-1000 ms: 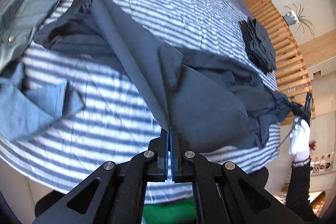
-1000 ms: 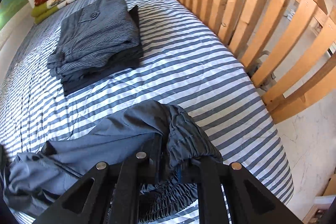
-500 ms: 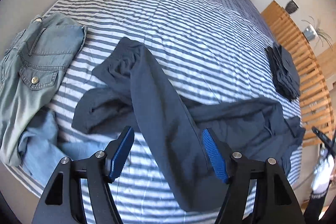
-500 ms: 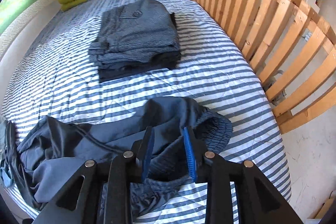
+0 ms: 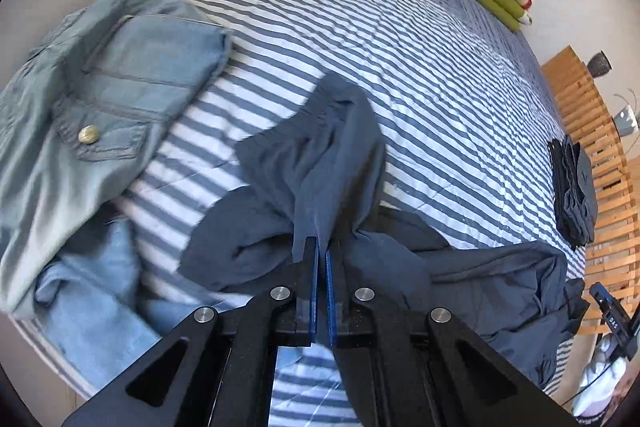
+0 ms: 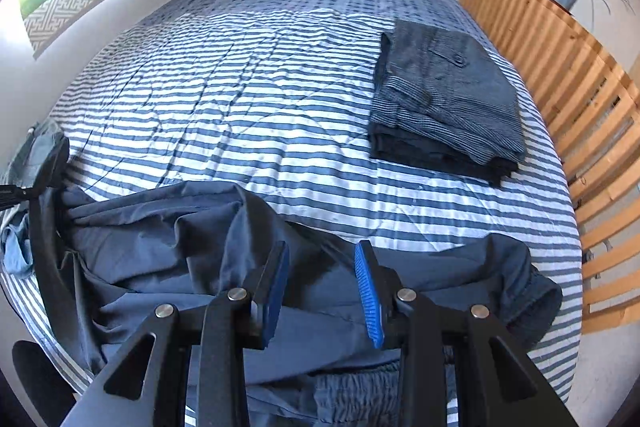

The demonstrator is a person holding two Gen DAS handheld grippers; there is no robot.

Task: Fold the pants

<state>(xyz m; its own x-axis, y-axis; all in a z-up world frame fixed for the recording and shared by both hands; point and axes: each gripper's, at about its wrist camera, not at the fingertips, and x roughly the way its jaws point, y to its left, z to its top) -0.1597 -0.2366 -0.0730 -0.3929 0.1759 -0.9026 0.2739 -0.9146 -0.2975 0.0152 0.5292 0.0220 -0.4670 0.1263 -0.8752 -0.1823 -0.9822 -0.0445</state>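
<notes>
Left wrist view: left gripper (image 5: 322, 255) is pinched tight on a leg fold of the dark navy thin-fabric pants (image 5: 316, 163), which run rightward along the near edge of the striped bed (image 5: 360, 7).

Right wrist view: right gripper (image 6: 322, 291) has just been opening, pads clear, hovering over the waistband end, nothing held; the legs trail left.

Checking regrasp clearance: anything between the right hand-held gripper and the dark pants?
Nothing visible. The right hand-held gripper hangs open directly over the dark pants, only air between. The folded stack lies apart, further up the bed.
</notes>
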